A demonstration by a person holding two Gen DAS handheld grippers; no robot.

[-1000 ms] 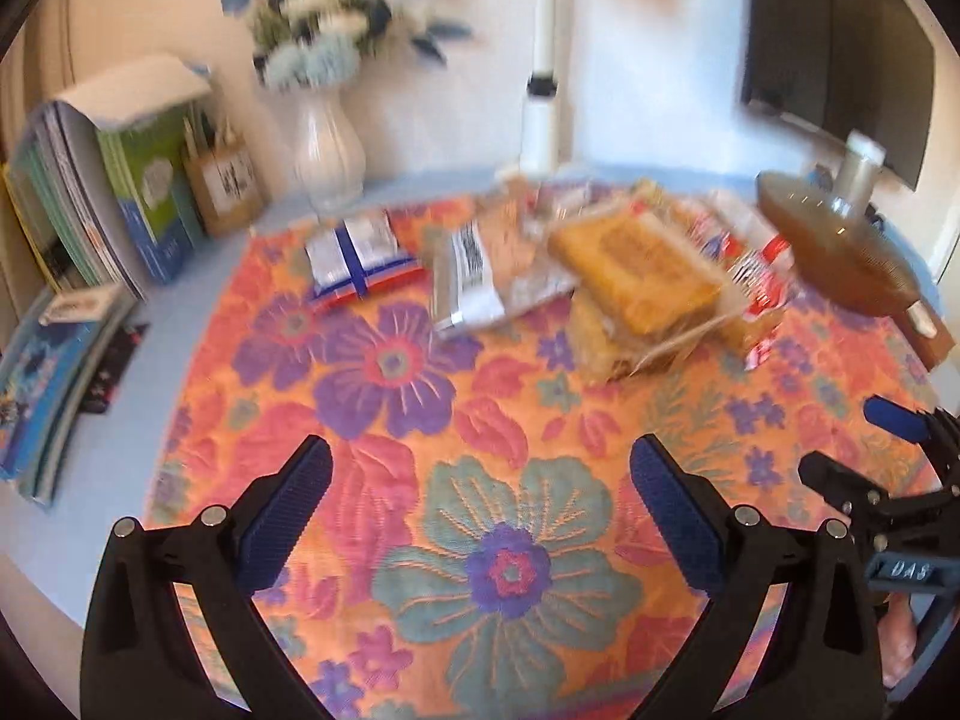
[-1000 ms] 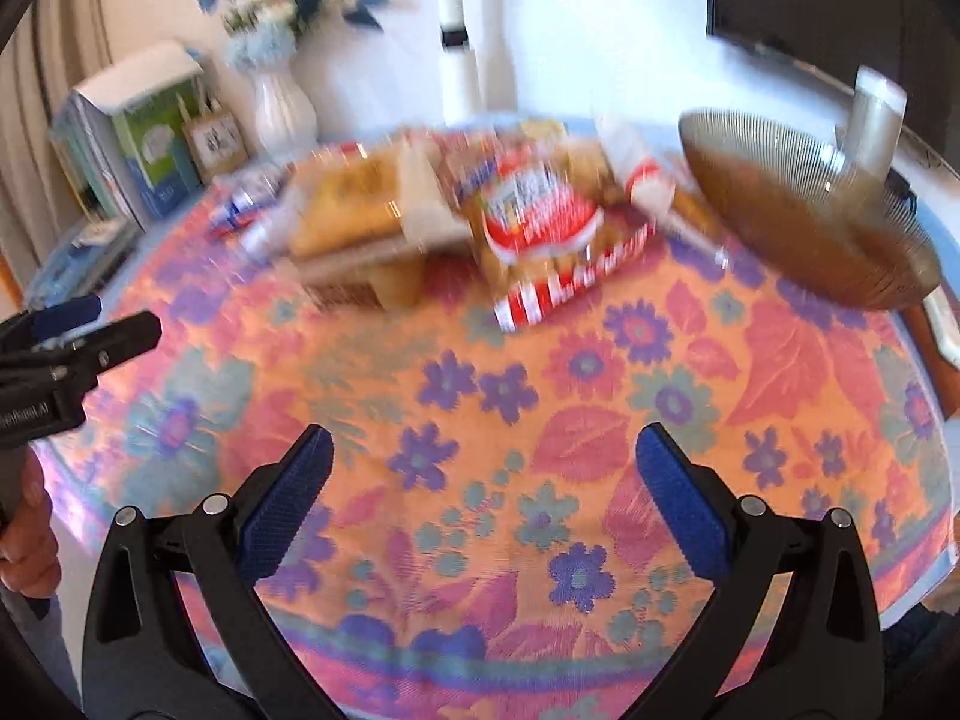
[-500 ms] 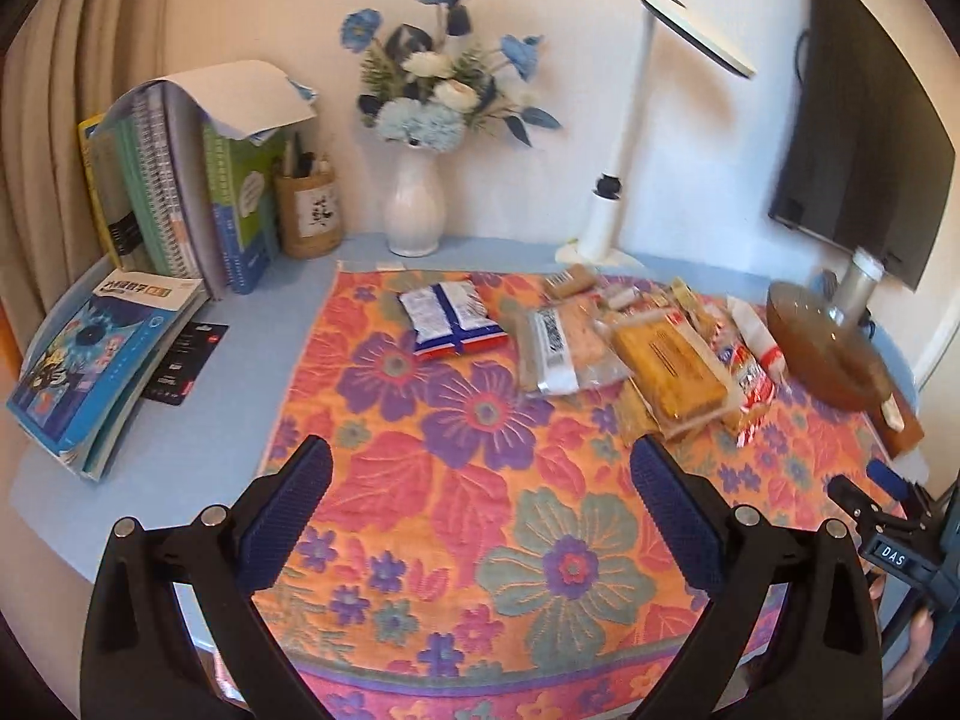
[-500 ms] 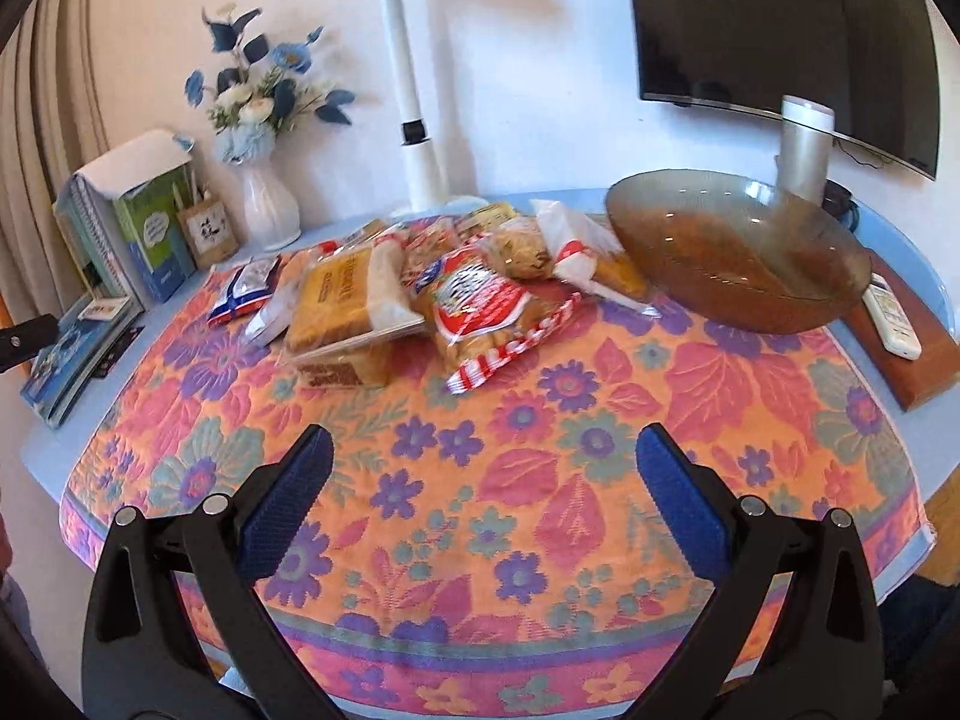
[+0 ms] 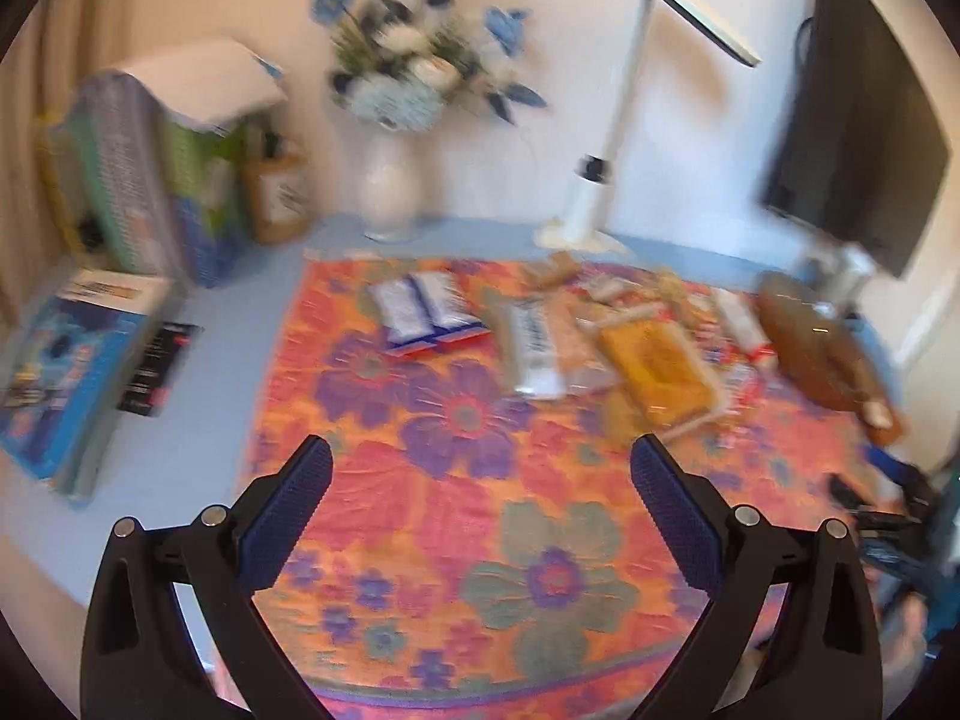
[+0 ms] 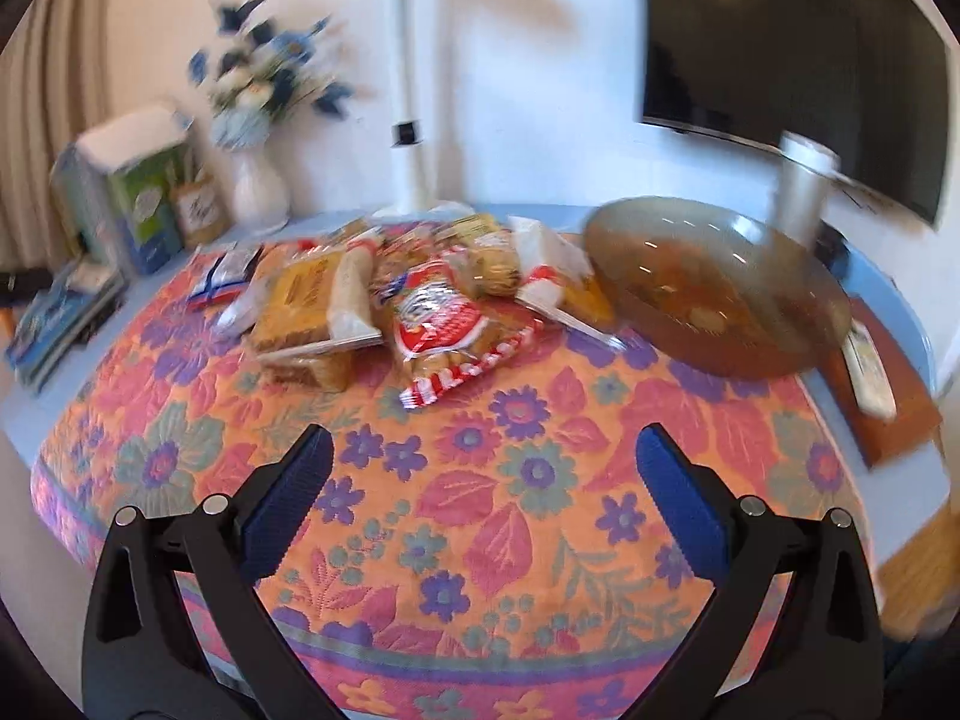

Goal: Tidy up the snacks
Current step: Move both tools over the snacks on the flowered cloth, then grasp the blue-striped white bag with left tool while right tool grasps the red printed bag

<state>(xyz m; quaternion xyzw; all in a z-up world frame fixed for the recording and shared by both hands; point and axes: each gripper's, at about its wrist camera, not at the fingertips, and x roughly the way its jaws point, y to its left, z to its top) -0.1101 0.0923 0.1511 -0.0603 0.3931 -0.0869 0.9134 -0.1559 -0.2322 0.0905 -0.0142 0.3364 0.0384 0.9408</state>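
Observation:
A pile of snack packs lies at the far side of the floral cloth (image 6: 480, 480). Among them are a yellow cake pack (image 6: 300, 306) (image 5: 657, 369), a red-and-white bag (image 6: 441, 324), a blue-and-white pack (image 5: 423, 312) (image 6: 222, 276) and a clear wafer pack (image 5: 534, 348). A brown glass bowl (image 6: 720, 294) (image 5: 810, 354) stands to the right of the pile. My left gripper (image 5: 480, 492) and my right gripper (image 6: 483, 480) both hang open over the near part of the cloth, well short of the snacks, with nothing between their fingers.
At the back stand a white vase of blue flowers (image 5: 390, 192), a white desk lamp (image 5: 606, 180) and a dark monitor (image 6: 792, 48). Books (image 5: 66, 354) lie at the left on the blue table. A remote (image 6: 870, 372) rests on a wooden board at the right.
Both views pulled back from the snacks over the last second, then shifted slightly; the frames are blurred now. Both grippers stayed open and no snack moved.

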